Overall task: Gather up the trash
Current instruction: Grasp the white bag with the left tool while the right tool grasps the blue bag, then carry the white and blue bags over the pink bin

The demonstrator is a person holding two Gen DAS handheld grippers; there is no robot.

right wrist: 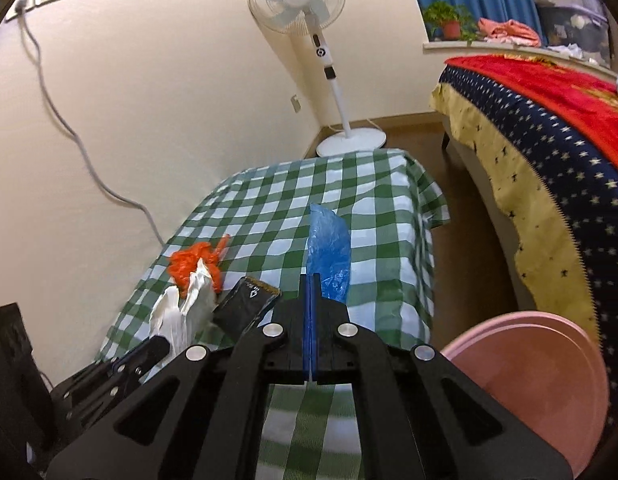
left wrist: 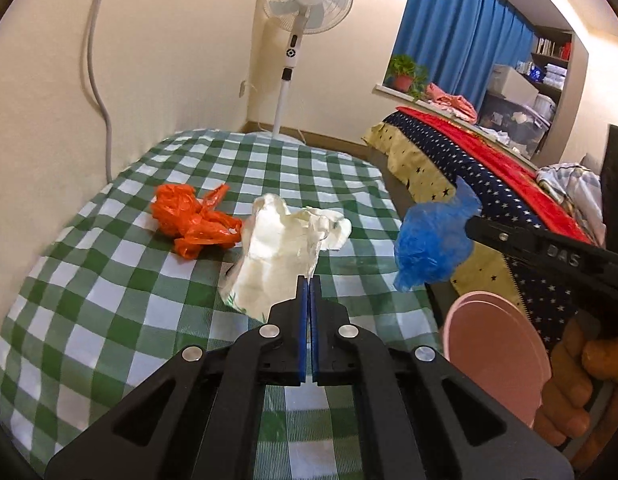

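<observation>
My left hand-held gripper (left wrist: 309, 280) pinches the white bag (left wrist: 277, 256), my right hand-held gripper (right wrist: 312, 278) the blue bag (right wrist: 329, 252); neither is binned, and the orange bag (left wrist: 193, 220) waits on the surface (left wrist: 109, 280).

Both your grippers hold a bag above the checked table.

Your left gripper (left wrist: 309, 280) is closed on the white bag (left wrist: 281, 252), which stands up crumpled in front of the fingertips. To your right, the right gripper (left wrist: 471, 226) comes in from the side and pinches the blue bag (left wrist: 431, 240), which hangs in the air past the edge of the table (left wrist: 109, 280). The orange bag (left wrist: 193, 218) lies on the green and white cloth, just left of the white one. A pink bin (left wrist: 497, 356) is low on the right, next to your hand (left wrist: 581, 392). A standing fan (left wrist: 305, 0) is at the wall behind.
</observation>
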